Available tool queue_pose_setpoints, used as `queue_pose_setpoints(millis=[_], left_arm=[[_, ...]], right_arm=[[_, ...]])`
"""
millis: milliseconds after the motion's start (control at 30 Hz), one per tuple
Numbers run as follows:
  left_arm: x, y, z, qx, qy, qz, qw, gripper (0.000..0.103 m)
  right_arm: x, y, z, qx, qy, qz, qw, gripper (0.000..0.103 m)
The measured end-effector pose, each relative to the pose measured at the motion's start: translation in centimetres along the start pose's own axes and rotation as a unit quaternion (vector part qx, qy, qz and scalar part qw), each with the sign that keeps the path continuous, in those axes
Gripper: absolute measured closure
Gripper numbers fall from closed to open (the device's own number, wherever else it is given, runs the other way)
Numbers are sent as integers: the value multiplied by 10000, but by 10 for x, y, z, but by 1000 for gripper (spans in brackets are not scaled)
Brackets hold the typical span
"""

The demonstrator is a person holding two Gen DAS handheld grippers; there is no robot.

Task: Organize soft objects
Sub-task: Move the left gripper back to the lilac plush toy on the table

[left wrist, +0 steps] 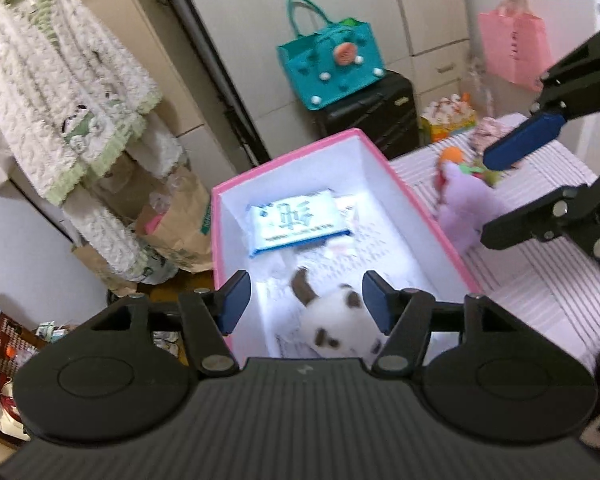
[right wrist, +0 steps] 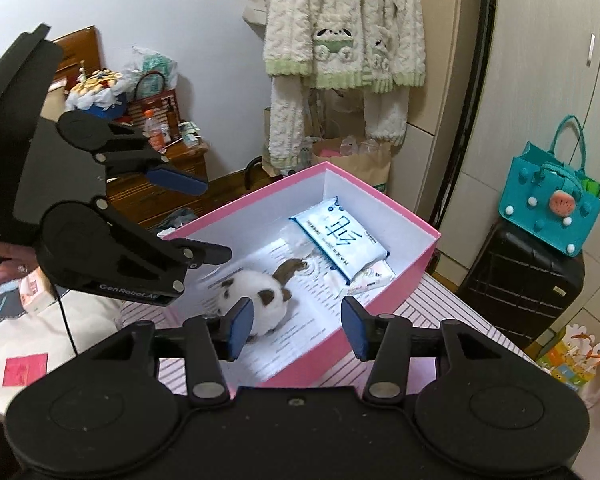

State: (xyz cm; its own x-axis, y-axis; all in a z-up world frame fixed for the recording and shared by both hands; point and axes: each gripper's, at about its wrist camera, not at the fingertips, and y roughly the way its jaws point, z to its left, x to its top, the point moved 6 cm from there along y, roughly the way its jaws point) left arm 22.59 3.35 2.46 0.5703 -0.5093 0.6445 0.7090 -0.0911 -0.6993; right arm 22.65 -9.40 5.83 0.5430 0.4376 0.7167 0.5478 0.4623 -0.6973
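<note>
A: Item one, pink box (left wrist: 420, 196), centre of the left wrist frame, on striped surface (left wrist: 540, 288). Contents: white-and-brown plush (left wrist: 336, 324) low centre on printed paper lining; tissue pack (left wrist: 296, 222) toward the far end

B: Confirmed from the right wrist view: plush (right wrist: 256, 300) left of centre, pack (right wrist: 340, 240) right of centre, apart from each other. Tongs?

A: Left gripper (left wrist: 306, 306) spread wide, empty, hanging over the plush. Right gripper (right wrist: 294, 328) likewise wide, empty, above the near box wall

B: Outstanding stock: purple plush (left wrist: 468, 208), right of centre in the left wrist frame, outside the box beside its wall, near an orange and green toy (left wrist: 460, 162)

A: Hazards, judged only. Both tools crowded over one box: likely to knock together on a shared reach. Near wall liable to be nudged by a low pad, sliding the box toward the edge of the surface

B: Further: soft fur apt to slip from a shallow pinch; small toy beside the purple plush liable to be swept off during the grab
</note>
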Motion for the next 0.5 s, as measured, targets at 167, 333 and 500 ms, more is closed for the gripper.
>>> queue_pose_setpoints(millis=[167,333,500], left_arm=[[-7,-18,-20,-408,99,72,9991,38],[-14,-28,-45,-824,199,203,9962,32],[-17,-36,-71,-1057,402,234,9933,30]], right_arm=[[-17,-26,10,31,-104,-54,9999,46],[-39,-43,15,78,-131,-72,9999,45],[-67,-56,12,103,-37,22,9999,43]])
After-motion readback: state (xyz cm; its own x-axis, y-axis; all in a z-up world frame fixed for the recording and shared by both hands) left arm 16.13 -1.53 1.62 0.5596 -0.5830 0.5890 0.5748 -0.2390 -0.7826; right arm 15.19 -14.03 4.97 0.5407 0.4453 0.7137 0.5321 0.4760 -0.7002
